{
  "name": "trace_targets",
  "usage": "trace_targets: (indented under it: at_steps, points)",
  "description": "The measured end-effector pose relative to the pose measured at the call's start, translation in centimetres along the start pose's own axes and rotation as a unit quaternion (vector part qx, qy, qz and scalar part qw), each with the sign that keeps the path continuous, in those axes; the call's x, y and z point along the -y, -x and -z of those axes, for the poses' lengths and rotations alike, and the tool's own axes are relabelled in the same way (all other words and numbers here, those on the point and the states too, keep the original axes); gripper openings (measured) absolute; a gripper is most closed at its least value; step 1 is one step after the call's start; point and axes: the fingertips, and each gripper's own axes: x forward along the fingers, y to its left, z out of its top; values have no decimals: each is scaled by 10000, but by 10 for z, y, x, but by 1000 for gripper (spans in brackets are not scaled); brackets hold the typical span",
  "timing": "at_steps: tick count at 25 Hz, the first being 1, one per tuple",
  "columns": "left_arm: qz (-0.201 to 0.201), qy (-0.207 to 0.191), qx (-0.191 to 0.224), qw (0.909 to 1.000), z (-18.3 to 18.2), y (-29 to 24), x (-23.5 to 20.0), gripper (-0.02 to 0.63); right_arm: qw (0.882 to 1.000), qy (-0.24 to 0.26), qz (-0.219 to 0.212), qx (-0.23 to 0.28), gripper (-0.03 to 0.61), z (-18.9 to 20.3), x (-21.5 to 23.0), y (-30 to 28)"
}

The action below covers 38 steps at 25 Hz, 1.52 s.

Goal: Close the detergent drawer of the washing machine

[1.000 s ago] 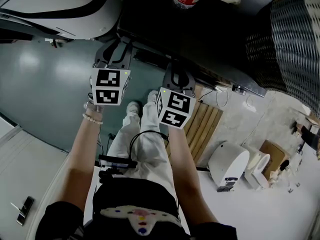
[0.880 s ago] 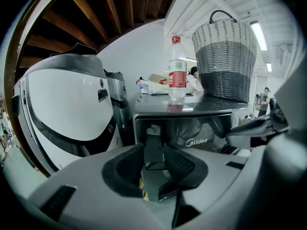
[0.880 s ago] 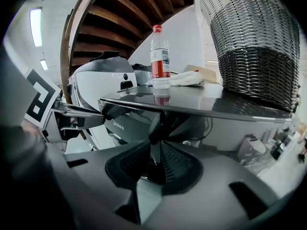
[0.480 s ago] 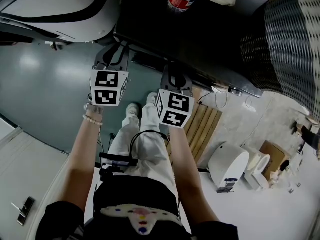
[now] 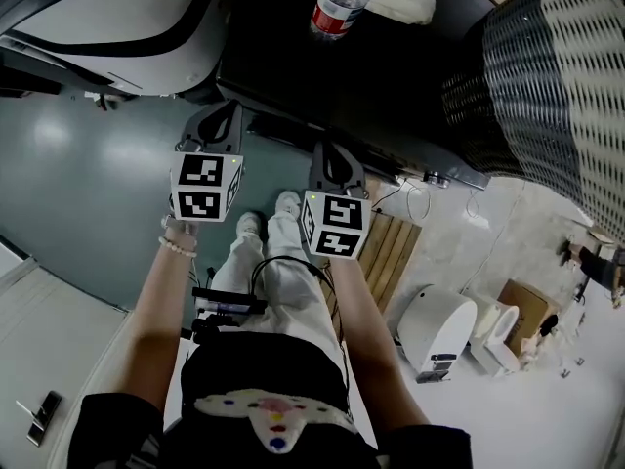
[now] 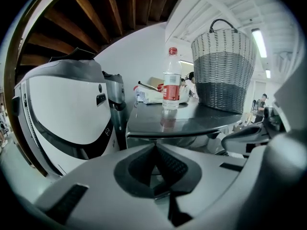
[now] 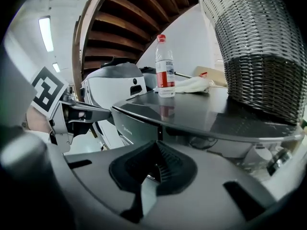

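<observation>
Closing looks unstarted: left gripper (image 5: 219, 115) and right gripper (image 5: 331, 154), fingers just clenched on nothing, hover by the washing machine's (image 5: 293, 66) front edge.

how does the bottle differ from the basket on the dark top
The bottle is slim, clear, with a red cap and label; the basket is wide, woven, white above and grey below. The basket has a handle, the bottle none. Both stand upright on the dark top.
</observation>
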Motion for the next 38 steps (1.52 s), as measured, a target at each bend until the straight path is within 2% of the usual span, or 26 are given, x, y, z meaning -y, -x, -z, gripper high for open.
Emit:
trace_targets:
  at_steps: [8, 15, 23, 29, 38]
  points:
    - [182, -212, 164, 9995, -31, 40, 25, 11, 9995, 152, -76, 248, 5, -30, 0, 35]
    - [390, -116, 347, 9986, -55, 73, 42, 11, 9978, 388, -219, 495, 5, -60, -8, 63]
    - [677, -361, 632, 9950, -84, 105, 62, 11, 9954, 466, -402, 731, 5, -89, -16, 90]
    - [656, -518, 723, 9939, -94, 126, 62, 11, 9928, 588, -555, 886, 5, -103, -22, 107]
    - [704, -499, 774, 9933, -94, 150, 59, 11, 9921, 527, -559, 995, 5, -114, -19, 127]
